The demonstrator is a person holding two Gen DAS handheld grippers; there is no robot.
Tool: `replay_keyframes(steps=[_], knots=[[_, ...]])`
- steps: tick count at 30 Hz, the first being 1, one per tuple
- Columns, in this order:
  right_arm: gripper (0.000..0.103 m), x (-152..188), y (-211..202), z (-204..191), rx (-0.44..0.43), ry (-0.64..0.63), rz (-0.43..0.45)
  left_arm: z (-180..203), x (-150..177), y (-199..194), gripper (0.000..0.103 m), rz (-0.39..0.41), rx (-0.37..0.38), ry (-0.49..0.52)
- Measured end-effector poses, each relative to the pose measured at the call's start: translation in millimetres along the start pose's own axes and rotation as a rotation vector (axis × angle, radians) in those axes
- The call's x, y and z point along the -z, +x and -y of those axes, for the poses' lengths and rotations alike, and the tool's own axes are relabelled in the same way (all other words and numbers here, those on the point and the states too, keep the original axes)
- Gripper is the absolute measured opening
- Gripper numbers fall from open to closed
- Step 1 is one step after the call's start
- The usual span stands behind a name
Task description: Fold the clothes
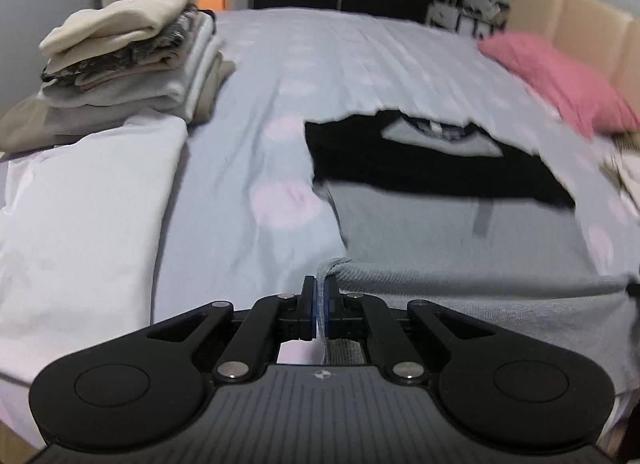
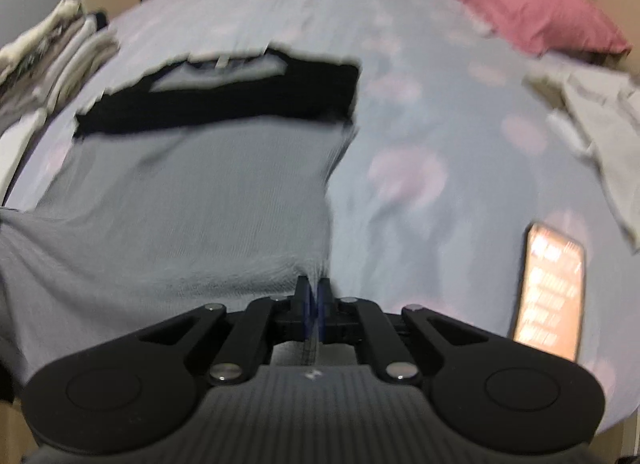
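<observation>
Grey shirt with black shoulders lies flat mid-bed, near hem lifted. Left gripper pinches hem's left corner; right gripper pinches right corner, jaws closed on cloth. Folded stack far left, white garment beside it. Lit phone right, pale cloth beyond, pink pillow at back. Ribbed knit, blurred.

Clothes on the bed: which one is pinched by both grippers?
The grey shirt with the black top, spread flat mid-bed. The left gripper and right gripper pinch its near hem; the white garment and folded stack lie untouched.
</observation>
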State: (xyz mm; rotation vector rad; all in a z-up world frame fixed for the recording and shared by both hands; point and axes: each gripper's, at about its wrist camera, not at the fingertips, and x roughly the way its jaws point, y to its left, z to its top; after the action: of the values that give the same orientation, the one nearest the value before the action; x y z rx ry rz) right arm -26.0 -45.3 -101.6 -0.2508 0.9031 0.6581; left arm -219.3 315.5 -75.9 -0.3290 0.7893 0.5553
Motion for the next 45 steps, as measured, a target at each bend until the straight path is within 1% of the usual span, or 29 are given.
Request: replay_keyframes(steps=[4,5,6,7,8,9,10,11,12,14,15,17,18,19,21,23,24,25,28,31,34,38,39,40,41,42,45], knots=[[0.004,-12.8,20.5,5.7,-0.037,0.03,-0.002,-1.4,-1.9,26.5,0.002,-0.032,-0.024,0.003],[0.004,-14.7,27.6,4.6,-0.043,0.018,-0.01,-1.0,0.9,31.5,0.005,-0.044,-0.025,0.009],[0.005,-15.0,32.8,2.4,-0.037,0.003,-0.014,0.6,2.6,35.1,0.011,-0.055,-0.033,0.023],[0.007,-14.9,37.7,0.0,-0.029,-0.014,-0.017,2.8,4.5,34.5,0.013,-0.053,-0.047,0.048],[0.009,-14.3,40.2,-2.7,-0.013,-0.03,-0.016,5.3,6.0,30.9,0.019,-0.038,-0.061,0.082],[0.014,-13.6,37.8,-4.6,0.003,-0.051,-0.003,7.8,7.5,27.3,0.025,-0.023,-0.075,0.117],[0.023,-12.8,34.5,-6.3,0.018,-0.072,0.012,10.6,9.1,22.4,0.026,-0.009,-0.085,0.155],[0.028,-12.4,29.6,-7.8,0.033,-0.097,0.029,14.3,10.8,16.2,0.026,0.005,-0.085,0.196],[0.032,-11.8,23.5,-9.9,0.051,-0.135,0.053,18.9,12.6,9.9,0.026,0.016,-0.077,0.244],[0.033,-9.0,12.8,-15.0,0.069,-0.213,0.088,30.2,16.8,2.3,0.026,0.025,-0.049,0.336],[0.032,-6.6,7.0,-18.0,0.06,-0.258,0.1,36.8,19.7,-1.9,0.026,0.027,-0.03,0.39],[0.032,0.8,-2.2,-25.8,0.004,-0.347,0.101,51.9,28.8,-7.7,0.026,0.02,0.004,0.514],[0.032,6.4,-6.1,-31.8,-0.023,-0.406,0.096,59.0,34.2,-9.7,0.026,0.02,0.013,0.568],[0.032,13.9,-8.7,-39.6,-0.025,-0.48,0.097,66.8,40.8,-11.4,0.026,0.02,0.025,0.625],[0.032,29.4,-13.5,-55.5,-0.02,-0.632,0.104,79.8,53.2,-11.2,0.026,-0.01,0.064,0.723],[0.033,46.5,-18.5,-68.3,-0.048,-0.786,0.116,92.3,69.7,-8.8,0.026,-0.052,0.095,0.825],[0.033,56.1,-20.5,-74.2,-0.078,-0.858,0.107,96.4,78.0,-8.5,0.026,-0.066,0.101,0.876],[0.033,63.7,-21.6,-78.4,-0.096,-0.898,0.096,100.4,86.2,-8.2,0.026,-0.081,0.106,0.926],[0.032,83.6,-24.6,-89.3,-0.135,-0.998,0.071,107.5,105.4,-7.0,0.026,-0.098,0.089,1.029],[0.031,99.3,-28.5,-96.3,-0.14,-1.096,0.068,108.9,114.8,-5.3,0.026,-0.121,0.081,1.062],[0.031,105.7,-29.4,-96.1,-0.13,-1.147,0.052,107.4,119.5,-3.7,0.026,-0.14,0.063,1.079],[0.03,112.9,-26.9,-95.9,-0.108,-1.197,0.042,104.3,117.8,-1.7,0.025,-0.152,0.062,1.083],[0.027,112.8,-25.1,-96.5,-0.107,-1.203,0.042,103.6,117.4,-1.2,0.016,-0.155,0.062,1.084],[0.018,112.7,-24.5,-97.1,-0.111,-1.203,0.035,102.8,117.0,-0.7,0.012,-0.158,0.063,1.085],[0.013,111.8,-24.3,-97.8,-0.116,-1.199,0.028,102.3,116.0,-1.4,0.006,-0.163,0.069,1.078],[0.01,110.7,-24.1,-98.5,-0.121,-1.194,0.02,102.0,115.8,-2.4,0.004,-0.164,0.071,1.074],[0.01,109.7,-25.1,-98.0,-0.127,-1.187,0.015,100.7,115.2,-7.4,0.001,-0.158,0.077,1.072]])
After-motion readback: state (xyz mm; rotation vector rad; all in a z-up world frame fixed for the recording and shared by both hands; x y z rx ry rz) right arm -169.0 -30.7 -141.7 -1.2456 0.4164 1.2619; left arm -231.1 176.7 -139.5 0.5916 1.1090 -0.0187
